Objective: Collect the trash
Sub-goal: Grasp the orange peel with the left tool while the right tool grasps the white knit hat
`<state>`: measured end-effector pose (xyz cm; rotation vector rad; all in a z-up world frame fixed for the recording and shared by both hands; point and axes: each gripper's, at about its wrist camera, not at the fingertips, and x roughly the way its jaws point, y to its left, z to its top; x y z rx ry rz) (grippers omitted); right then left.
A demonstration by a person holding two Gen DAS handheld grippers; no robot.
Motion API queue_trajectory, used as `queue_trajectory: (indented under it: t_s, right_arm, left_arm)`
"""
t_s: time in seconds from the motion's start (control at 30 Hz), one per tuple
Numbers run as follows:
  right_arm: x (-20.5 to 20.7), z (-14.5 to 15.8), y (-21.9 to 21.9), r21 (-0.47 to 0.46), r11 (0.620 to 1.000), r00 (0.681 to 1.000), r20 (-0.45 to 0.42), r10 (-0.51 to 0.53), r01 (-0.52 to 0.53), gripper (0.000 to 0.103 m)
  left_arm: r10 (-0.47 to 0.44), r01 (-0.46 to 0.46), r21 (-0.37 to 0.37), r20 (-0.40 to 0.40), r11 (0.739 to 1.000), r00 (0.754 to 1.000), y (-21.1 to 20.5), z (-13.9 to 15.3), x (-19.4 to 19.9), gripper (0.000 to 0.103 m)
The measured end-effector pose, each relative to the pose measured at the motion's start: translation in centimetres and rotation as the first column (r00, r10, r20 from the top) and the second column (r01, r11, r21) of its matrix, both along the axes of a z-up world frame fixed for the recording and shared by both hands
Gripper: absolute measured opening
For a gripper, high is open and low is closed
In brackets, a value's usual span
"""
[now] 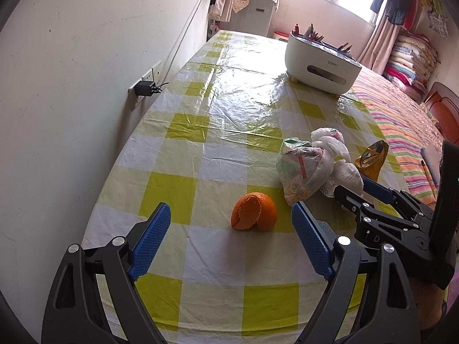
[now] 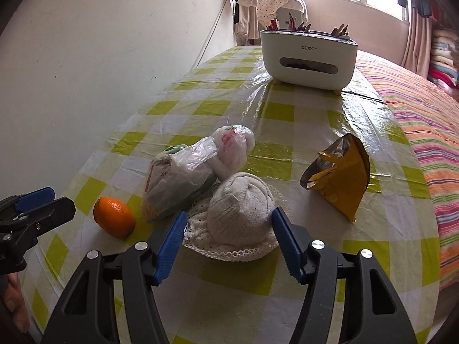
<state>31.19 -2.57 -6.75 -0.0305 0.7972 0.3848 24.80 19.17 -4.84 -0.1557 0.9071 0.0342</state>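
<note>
Right now your left tool point(image 1: 231, 218) is spread wide and holds nothing, its blue pads point(image 1: 150, 243) standing either side of the orange peel point(image 1: 254, 211), which lies a little beyond the tips on the yellow-and-white checked surface point(image 1: 218, 120). Your right tool point(image 2: 229, 223) is also spread and empty, with its pads point(image 2: 171, 246) just beside the white knitted cloth bundle point(image 2: 239, 209); whether they touch it you cannot tell. That bundle sits on a lacy white piece point(image 2: 229, 248) at the near middle of the surface. Just behind it to the left lies a crumpled clear plastic bag point(image 2: 175, 177) with scraps inside, and touching that, farther back, a knotted white plastic bag point(image 2: 233, 146). The orange peel shows again at the near left in the right wrist view, close to the clear bag but apart from it. To the right of the bundle, well apart, stands an opened yellow snack packet point(image 2: 340, 177). At the far end of the surface sits a white desktop bin point(image 2: 308, 57) with wrappers sticking out of its top. A striped bedspread point(image 2: 424, 132) runs along the right side.
</note>
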Motion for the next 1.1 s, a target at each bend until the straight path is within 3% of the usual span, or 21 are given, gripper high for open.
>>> queue_trajectory:
  t_s: [0.23, 0.63, 0.7, 0.77, 0.9, 1.0, 1.1]
  right_arm:
    - [0.7, -0.8, 0.0, -0.038, 0.999, 1.000, 0.004, -0.022, 0.022, 0.050]
    - [-0.8, 0.6, -2.6, 0.117, 0.991, 0.998, -0.012, -0.066, 0.067, 0.045]
    - [-1.6, 1.1, -3.1, 0.145, 0.987, 0.998, -0.009, -0.067, 0.068, 0.045]
    - [-2.5, 1.6, -3.8, 0.173, 0.982, 0.997, -0.001, -0.074, 0.073, 0.045]
    - [-4.2, 2.7, -5.3, 0.216, 0.972, 0.995, 0.029, -0.099, 0.090, 0.045]
    - [-5.5, 3.2, -6.5, 0.255, 0.961, 0.992, 0.042, -0.121, 0.107, 0.045]
    - [-6.4, 3.2, -7.7, 0.283, 0.950, 0.988, 0.040, -0.147, 0.130, 0.045]
  left_arm:
    - [-0.006, 0.007, 0.014, -0.036, 1.000, 0.999, -0.7, -1.1, 0.7, 0.085]
    - [-0.004, 0.006, 0.030, -0.080, 1.000, 0.997, -1.3, -3.3, 2.5, 0.083]
    - [-0.013, 0.017, 0.039, -0.095, 0.999, 0.995, -1.7, -3.8, 2.9, 0.068]
    - [-0.021, 0.023, 0.022, -0.090, 0.999, 0.996, -1.9, -3.9, 3.0, 0.063]
    - [-0.041, 0.044, 0.035, -0.072, 0.998, 0.997, -2.7, -3.7, 2.9, 0.042]
    - [-0.053, 0.057, 0.077, -0.053, 0.995, 0.997, -3.5, -3.7, 2.6, 0.030]
    - [-0.059, 0.063, 0.085, -0.048, 0.994, 0.997, -3.9, -3.6, 2.6, 0.026]
